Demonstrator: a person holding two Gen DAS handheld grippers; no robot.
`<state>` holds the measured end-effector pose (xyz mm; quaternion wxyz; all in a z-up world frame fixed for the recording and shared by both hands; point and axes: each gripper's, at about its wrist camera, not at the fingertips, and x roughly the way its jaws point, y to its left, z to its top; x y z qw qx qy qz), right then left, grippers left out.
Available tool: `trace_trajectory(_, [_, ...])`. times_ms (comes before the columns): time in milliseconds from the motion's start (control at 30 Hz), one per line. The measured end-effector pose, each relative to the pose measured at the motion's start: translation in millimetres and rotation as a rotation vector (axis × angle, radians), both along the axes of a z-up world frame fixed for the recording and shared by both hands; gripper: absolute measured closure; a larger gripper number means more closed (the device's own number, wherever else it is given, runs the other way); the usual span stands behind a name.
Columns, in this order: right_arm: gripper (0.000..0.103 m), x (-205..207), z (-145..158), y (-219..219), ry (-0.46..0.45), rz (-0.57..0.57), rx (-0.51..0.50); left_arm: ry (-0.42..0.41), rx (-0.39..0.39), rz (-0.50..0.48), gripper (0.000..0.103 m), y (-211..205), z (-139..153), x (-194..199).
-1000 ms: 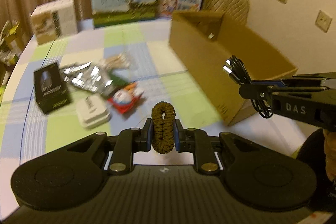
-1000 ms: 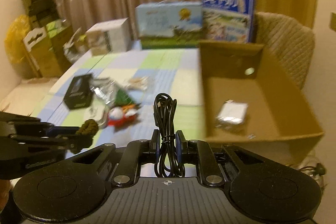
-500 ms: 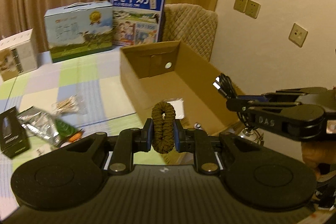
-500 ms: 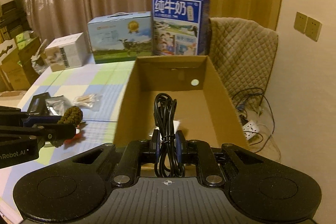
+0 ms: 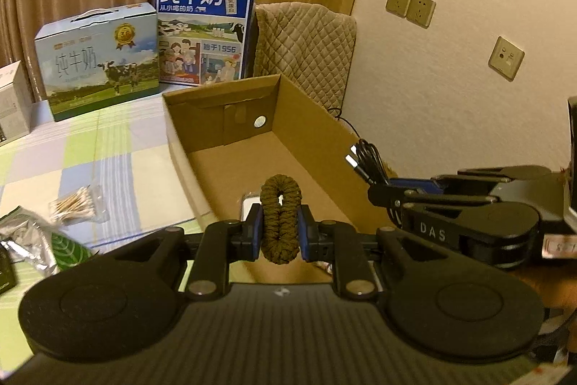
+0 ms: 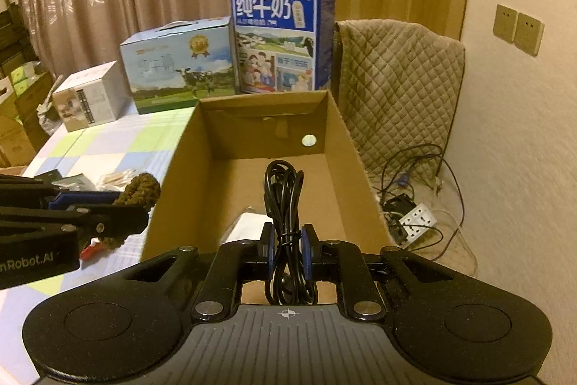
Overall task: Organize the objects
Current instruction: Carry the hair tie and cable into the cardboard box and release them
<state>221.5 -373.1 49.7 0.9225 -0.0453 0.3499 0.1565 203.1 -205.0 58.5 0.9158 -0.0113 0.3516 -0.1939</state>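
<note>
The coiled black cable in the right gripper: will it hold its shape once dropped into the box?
Probably mostly: a tie cinches the black cable at its middle. The free loops above look floppy and may splay. It seems light, so should land softly in the cardboard box.

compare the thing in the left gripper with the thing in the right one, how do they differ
The braided loop is thick, olive-brown and woven like cord; the cable bundle is thin, glossy black wire tied at its middle. The braided loop is one short closed loop; the cable bundle is several long coils ending in plugs. Shared: each stands upright, pinched between its gripper's blue-padded fingers, the left gripper and right gripper both near the cardboard box.
</note>
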Motion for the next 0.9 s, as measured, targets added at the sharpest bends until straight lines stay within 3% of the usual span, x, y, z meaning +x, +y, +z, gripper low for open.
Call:
trace_trajectory(100, [0.092,6.4,-1.6,-6.9,0.004,-0.018,0.008,-0.002,0.001,0.007,0.069,-5.0,-3.9,11.7])
trace_trajectory(433, [0.092,10.7,-8.5,-15.1,0.023,-0.027,0.027,0.02,-0.006,0.024,0.067,4.3,-14.1,16.0])
trace_trajectory(533, [0.092,8.7,-7.2,-13.5,0.018,-0.024,0.032,0.013,-0.018,0.013,0.058,2.5,-14.6,15.8])
trace_trajectory(600, [0.092,9.6,-6.5,-13.5,0.015,-0.026,0.034,-0.001,-0.018,0.01,0.043,1.7,-13.8,14.1])
trace_trajectory(633, [0.092,9.2,-6.2,-13.5,0.014,-0.027,0.035,-0.004,-0.018,0.01,0.04,1.1,-13.6,13.6])
trace_trajectory(900, [0.092,7.9,-5.3,-12.5,0.012,-0.024,0.044,-0.012,-0.014,0.046,0.04,12.7,-9.1,8.5])
